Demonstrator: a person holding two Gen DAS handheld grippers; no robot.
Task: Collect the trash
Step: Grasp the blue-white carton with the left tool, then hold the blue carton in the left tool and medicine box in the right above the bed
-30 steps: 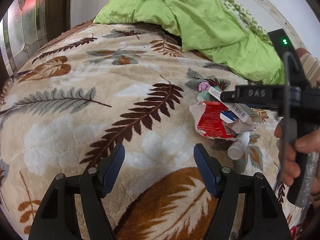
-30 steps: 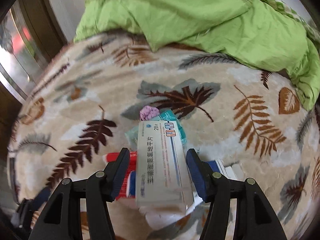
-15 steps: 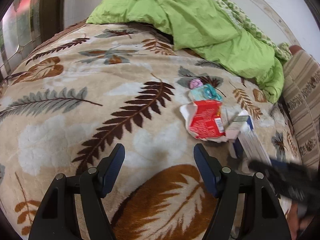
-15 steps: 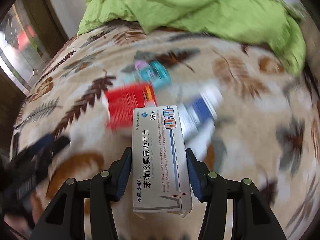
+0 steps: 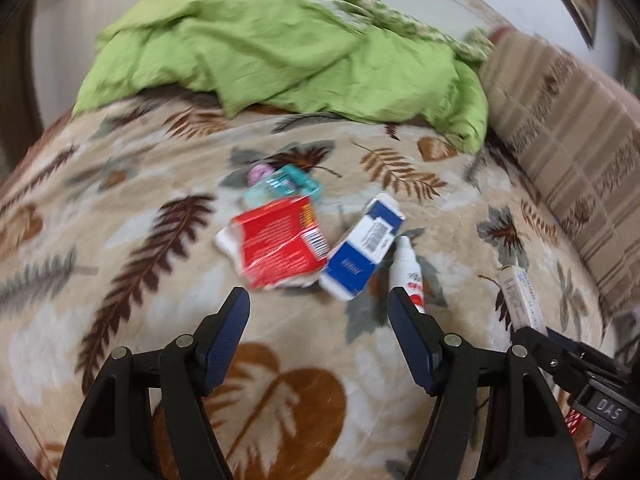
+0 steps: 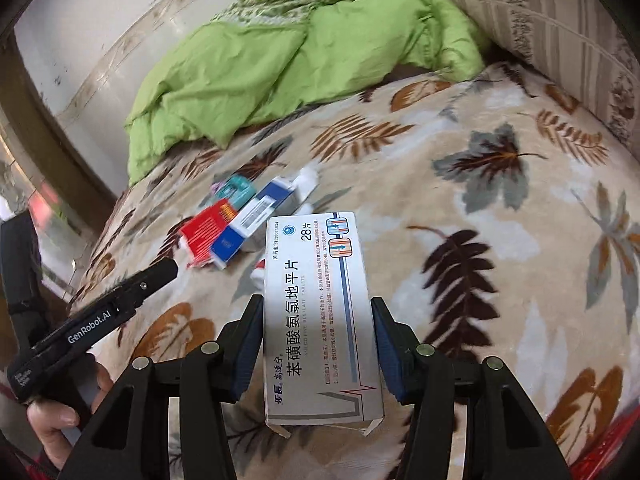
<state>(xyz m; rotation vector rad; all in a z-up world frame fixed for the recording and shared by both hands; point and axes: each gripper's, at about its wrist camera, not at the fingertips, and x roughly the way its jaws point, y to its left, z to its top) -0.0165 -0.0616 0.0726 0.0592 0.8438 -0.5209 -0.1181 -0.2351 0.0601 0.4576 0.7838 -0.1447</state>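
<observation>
The blanket (image 5: 280, 360) is a plush, quilted fleece printed with leaves, soft and matt; the green duvet (image 5: 280, 52) behind it is thin, creased cloth with a faint sheen; the striped cushion (image 5: 560, 128) looks woven and coarse. The white pill box (image 6: 320, 312) is smooth printed cardboard; the red carton (image 5: 280, 244) is glossy card, torn at its edges; the blue-and-white box (image 5: 360, 248) is smooth card; the small white bottle (image 5: 408, 268) looks like shiny plastic. The right gripper (image 6: 318, 344) is matt black plastic with ribbed blue pads (image 6: 248, 340) and small bright metal pins.
</observation>
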